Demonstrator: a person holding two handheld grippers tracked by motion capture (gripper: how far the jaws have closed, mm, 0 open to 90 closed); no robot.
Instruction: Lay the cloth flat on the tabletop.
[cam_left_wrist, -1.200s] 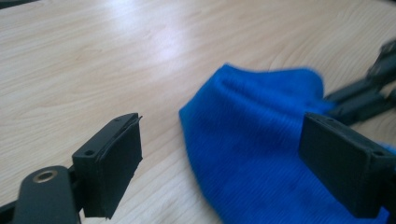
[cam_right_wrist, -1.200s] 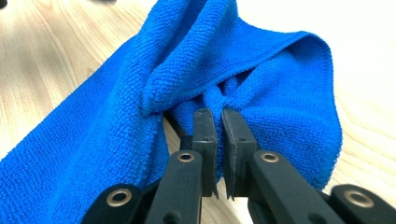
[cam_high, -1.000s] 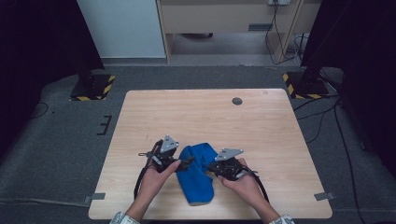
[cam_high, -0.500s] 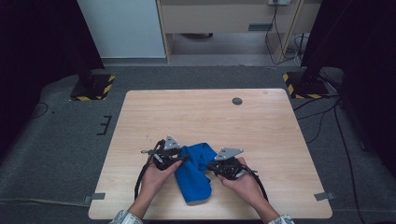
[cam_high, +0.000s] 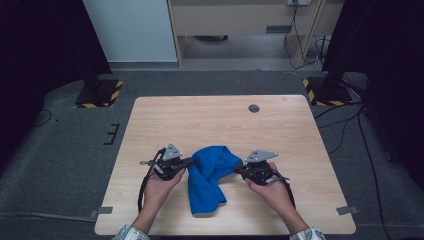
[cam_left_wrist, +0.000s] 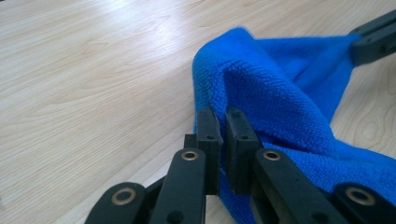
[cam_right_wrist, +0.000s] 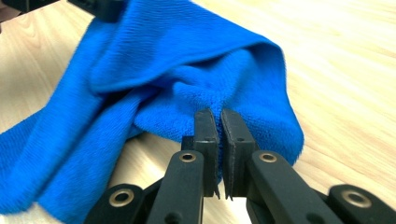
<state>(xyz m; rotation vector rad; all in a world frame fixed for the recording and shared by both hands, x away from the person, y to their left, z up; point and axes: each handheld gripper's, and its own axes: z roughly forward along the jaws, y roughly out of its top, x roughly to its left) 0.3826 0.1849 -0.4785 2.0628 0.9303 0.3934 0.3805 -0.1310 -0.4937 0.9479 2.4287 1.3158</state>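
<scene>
A blue terry cloth (cam_high: 207, 175) lies crumpled on the near middle of the wooden table (cam_high: 200, 115). Its upper part is pulled wide between the two grippers and its tail trails toward the person. My left gripper (cam_high: 189, 161) has just been closing, and a fold of the cloth's left edge (cam_left_wrist: 280, 93) is now pinched between its jaws (cam_left_wrist: 223, 116). My right gripper (cam_high: 236, 169) is shut on a bunched fold of the cloth (cam_right_wrist: 187, 51) at its right side (cam_right_wrist: 219, 116). Each gripper view shows the other gripper's jaw at the cloth's far edge.
A small dark round disc (cam_high: 254, 108) sits near the table's far edge. Two stand bases with yellow-black stripes (cam_high: 100, 92) (cam_high: 325, 92) rest on the grey floor beyond the far corners. Bare wood surrounds the cloth.
The left gripper's jaws closed onto the cloth's left edge. The hands drew apart, the right one moving right, and the cloth's upper part spread out between them.
</scene>
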